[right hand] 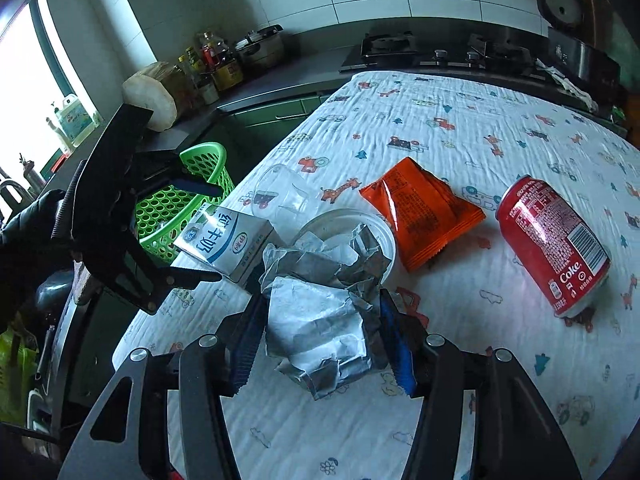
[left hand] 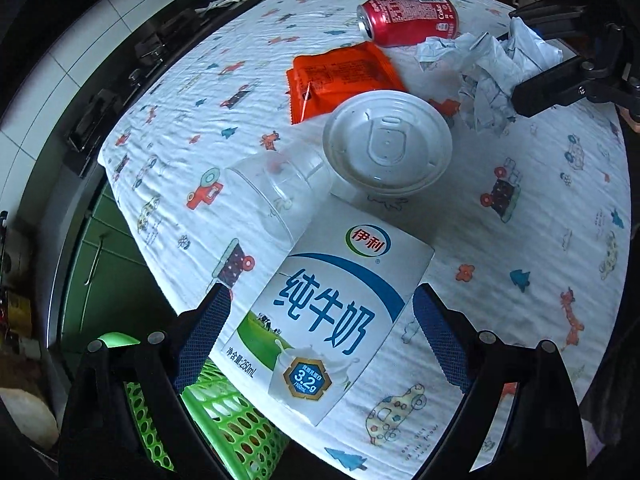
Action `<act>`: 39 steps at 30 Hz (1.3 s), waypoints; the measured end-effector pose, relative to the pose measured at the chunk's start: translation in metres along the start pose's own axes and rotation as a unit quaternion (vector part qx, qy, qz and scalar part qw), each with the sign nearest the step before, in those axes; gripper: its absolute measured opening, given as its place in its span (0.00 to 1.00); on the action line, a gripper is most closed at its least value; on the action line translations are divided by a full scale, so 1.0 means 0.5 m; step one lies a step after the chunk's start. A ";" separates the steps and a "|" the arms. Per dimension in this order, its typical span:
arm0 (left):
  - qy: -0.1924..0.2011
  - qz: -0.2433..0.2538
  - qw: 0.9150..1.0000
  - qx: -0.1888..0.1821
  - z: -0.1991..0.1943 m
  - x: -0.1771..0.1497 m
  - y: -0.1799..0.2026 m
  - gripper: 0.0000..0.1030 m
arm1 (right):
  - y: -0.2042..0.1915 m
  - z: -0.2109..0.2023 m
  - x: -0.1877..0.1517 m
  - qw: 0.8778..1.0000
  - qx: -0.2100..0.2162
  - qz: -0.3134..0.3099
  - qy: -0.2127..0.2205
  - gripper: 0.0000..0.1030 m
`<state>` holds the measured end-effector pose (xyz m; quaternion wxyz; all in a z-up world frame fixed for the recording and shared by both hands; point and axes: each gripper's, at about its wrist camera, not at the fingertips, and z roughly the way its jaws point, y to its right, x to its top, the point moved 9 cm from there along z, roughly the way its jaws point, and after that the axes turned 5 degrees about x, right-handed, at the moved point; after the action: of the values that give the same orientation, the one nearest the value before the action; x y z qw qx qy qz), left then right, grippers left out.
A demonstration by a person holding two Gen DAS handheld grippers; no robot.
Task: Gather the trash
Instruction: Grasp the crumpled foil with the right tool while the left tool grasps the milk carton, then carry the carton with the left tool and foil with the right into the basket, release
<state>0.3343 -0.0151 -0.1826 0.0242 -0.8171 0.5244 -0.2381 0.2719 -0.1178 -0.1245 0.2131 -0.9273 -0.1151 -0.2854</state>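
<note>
While our right gripper (right hand: pixel 320 344) clamps the crumpled paper (right hand: pixel 320 332), our left gripper (left hand: pixel 320 332) waits — jaws apart around the milk carton (left hand: pixel 324 320). Neither pad touches it.

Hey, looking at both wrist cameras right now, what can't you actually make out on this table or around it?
- Green basket: right wrist view, the left gripper covers its near side; contents unclear.
- Lidded white cup: left wrist view, the lid hides what is inside.
- Milk carton: left wrist view, whether the pads touch it is unclear.
- Crumpled paper: right wrist view, covers the table behind it.
</note>
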 end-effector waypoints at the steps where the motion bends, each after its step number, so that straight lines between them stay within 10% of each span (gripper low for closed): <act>1: -0.002 0.004 1.000 -0.003 0.006 -0.001 0.003 0.87 | 0.001 -0.001 -0.002 1.000 -0.001 0.002 0.000 0.52; 26: 0.010 -0.158 0.987 0.022 -0.065 -0.048 -0.003 0.69 | -0.036 0.002 0.000 0.999 0.035 -0.007 0.006 0.52; 33: 0.016 -0.251 0.966 0.064 -0.136 -0.108 -0.094 0.69 | -0.084 0.021 0.027 0.998 0.063 -0.030 0.004 0.52; 39: -0.003 -0.343 0.930 0.133 -0.172 -0.212 -0.242 0.69 | -0.137 0.043 0.054 0.995 0.082 -0.055 0.002 0.52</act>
<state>0.3652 0.1493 -0.1101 0.0509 -0.9372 0.1754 -0.2972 0.2811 -0.0449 -0.1026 0.2729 -0.8984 -0.1886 -0.2880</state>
